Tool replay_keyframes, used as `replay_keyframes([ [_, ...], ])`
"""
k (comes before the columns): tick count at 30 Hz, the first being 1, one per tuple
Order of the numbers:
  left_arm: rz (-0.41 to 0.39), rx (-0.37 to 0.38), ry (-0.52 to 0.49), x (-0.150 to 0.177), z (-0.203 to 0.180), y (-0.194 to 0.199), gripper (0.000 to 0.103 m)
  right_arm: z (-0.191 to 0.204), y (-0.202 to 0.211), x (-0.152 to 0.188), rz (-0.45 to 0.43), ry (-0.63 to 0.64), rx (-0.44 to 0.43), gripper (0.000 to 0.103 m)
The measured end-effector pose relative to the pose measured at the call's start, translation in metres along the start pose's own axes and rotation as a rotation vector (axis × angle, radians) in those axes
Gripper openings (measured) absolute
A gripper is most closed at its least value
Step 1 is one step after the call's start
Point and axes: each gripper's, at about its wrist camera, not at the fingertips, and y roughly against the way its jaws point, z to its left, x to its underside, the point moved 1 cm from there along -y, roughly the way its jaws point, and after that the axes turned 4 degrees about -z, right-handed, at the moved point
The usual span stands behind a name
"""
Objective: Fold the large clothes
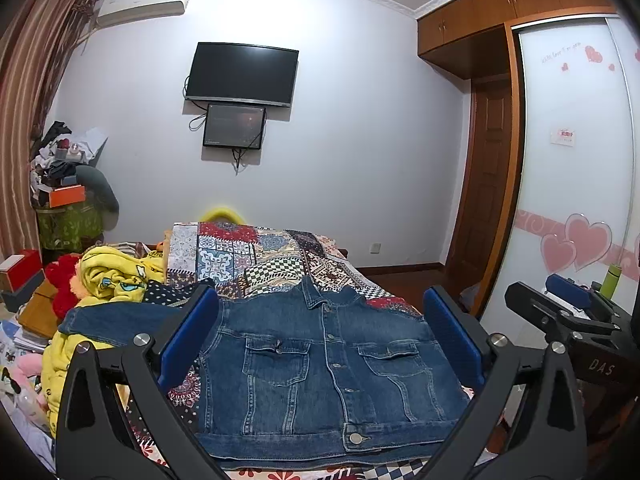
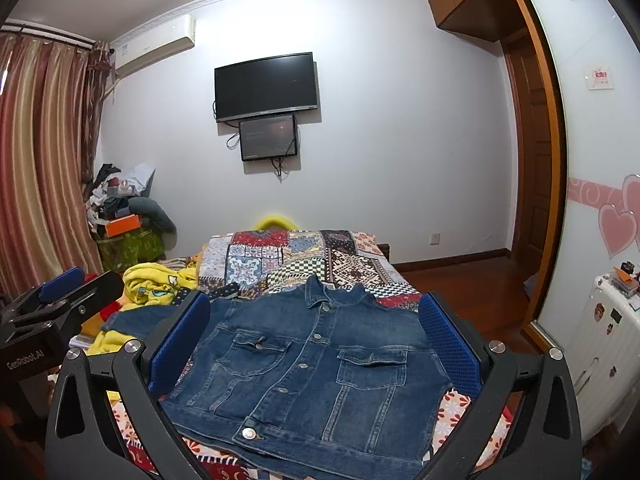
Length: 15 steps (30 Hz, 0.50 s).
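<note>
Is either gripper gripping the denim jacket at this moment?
No: the left gripper and the right gripper are both open above the denim jacket, touching no fabric.

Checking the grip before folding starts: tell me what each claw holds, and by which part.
Nothing is held. The left claw and the right claw are both wide open above the denim jacket, which lies flat on the bed.

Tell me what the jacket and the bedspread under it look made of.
Jacket: blue denim, apparently washed; faded seams, contrast stitching and shiny, seemingly metal buttons. Bedspread: thin printed woven fabric, probably cotton, matte; patchwork-style patterns, soft wrinkles. The exact fibre can't be confirmed.
</note>
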Motion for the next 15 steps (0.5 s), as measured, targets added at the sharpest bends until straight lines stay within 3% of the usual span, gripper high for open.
replay_keyframes([
  [15, 0.01, 0.022, -0.018, 0.0025, -0.0013, -0.0021, 0.103, -0.0058, -0.0014, -0.0018, 0.012, -0.023, -0.004, 0.103],
])
